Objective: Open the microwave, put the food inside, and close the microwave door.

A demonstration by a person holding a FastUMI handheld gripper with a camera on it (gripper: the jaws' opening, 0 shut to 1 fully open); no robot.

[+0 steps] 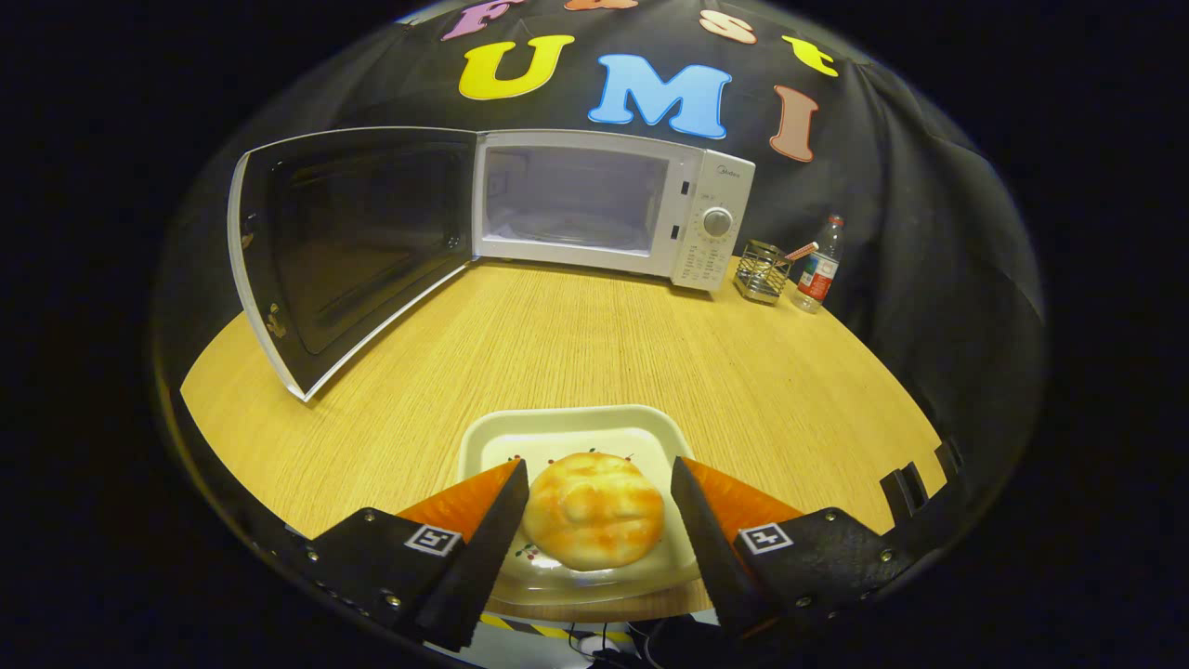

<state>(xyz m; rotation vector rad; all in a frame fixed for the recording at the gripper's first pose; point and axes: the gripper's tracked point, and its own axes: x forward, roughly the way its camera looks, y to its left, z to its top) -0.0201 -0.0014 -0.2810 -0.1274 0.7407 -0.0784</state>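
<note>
The bun (594,509) lay on a plate (567,429) at the near edge of the surface (576,344), between the fingers of the tool (599,492). The tool was spread: its fingers flanked the bun, the left tip close to or at the crust, the right one standing apart, so nothing was yet pinched. The step in hand was judged to be the pick-up. It would be done best by centring the bun between the fingers, closing gently so the soft crust was not crushed, and lifting straight up so the plate was not dragged along.

Beyond, the microwave (613,209) stood with its door (344,251) swung wide, so the cavity was ready to be loaded. The cavity's floor was pale and hard to make out. The plate's near rim was cut off behind the fingers. A wire holder (762,271) and a bottle (819,268) stood beside the microwave.
</note>
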